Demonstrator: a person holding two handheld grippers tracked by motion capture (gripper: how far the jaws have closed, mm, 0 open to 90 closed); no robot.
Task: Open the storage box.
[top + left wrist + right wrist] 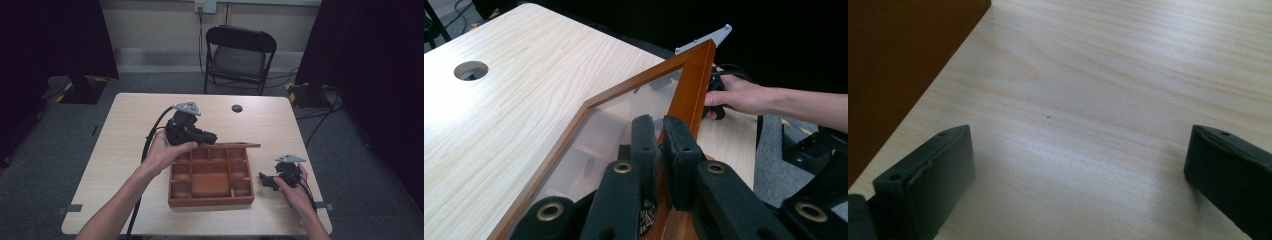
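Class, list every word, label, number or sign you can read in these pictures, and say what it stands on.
None can be read. The wooden box, its lid, the table, the chair and both grippers, left and right, bear no legible text.

Black grippers [212,138], grey three-cornered plates, brass-ringed screw holes.

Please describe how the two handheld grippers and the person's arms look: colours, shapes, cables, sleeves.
Both the left gripper and the right gripper are black, each topped by a grey three-cornered plate. Their fingers are thick black pads with small screw holes, on arms with brass-coloured pivot rings. A black cable trails from the left one. The forearms are bare, with no sleeves visible.
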